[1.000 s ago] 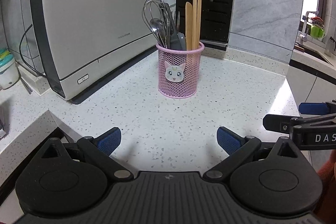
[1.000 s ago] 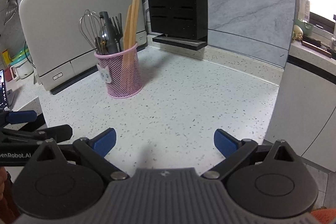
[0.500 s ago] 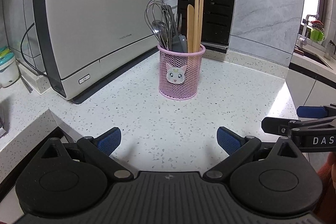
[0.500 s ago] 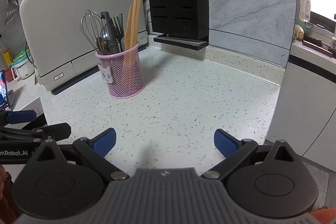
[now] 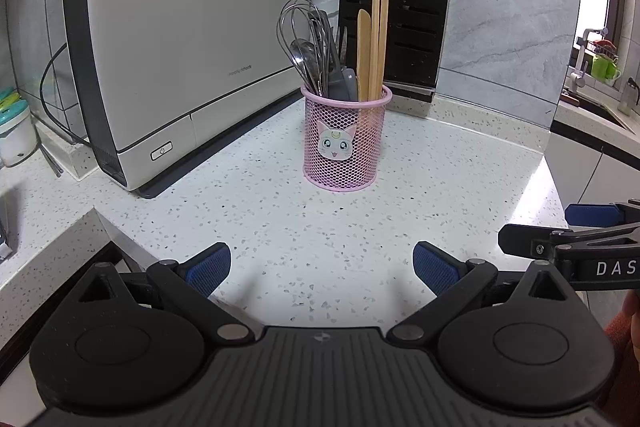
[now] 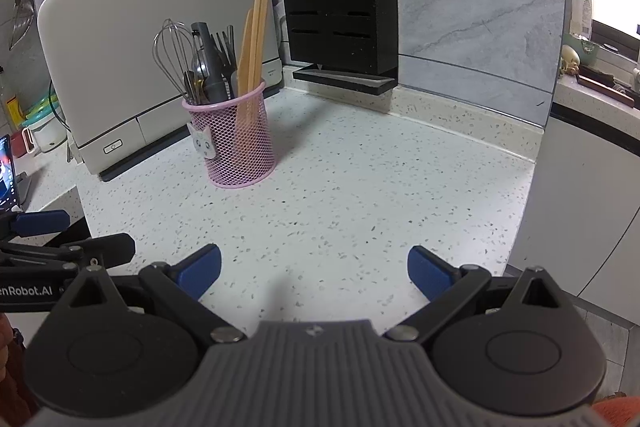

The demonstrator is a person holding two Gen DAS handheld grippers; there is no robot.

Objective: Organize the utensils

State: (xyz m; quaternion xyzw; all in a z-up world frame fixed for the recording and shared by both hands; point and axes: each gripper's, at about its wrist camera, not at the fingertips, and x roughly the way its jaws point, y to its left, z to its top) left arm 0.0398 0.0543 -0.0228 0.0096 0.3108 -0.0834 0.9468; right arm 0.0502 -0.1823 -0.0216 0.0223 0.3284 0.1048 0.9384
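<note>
A pink mesh holder (image 5: 346,143) with a cat face stands on the speckled counter (image 5: 360,227); it also shows in the right wrist view (image 6: 236,143). It holds a wire whisk (image 5: 298,35), grey utensils, a wooden spatula (image 5: 363,55) and long wooden chopsticks (image 5: 380,23). My left gripper (image 5: 322,267) is open and empty, low over the counter in front of the holder. My right gripper (image 6: 314,269) is open and empty, to the right of the left one.
A large white appliance (image 5: 192,47) stands left of the holder. A black slotted knife block (image 5: 396,11) stands behind it by the grey wall. The counter edge drops off at right (image 6: 528,195). A phone (image 6: 8,171) stands at far left.
Both grippers have drifted slightly; the holder sits a little higher and more to the right in both views. Both stay open and empty.
</note>
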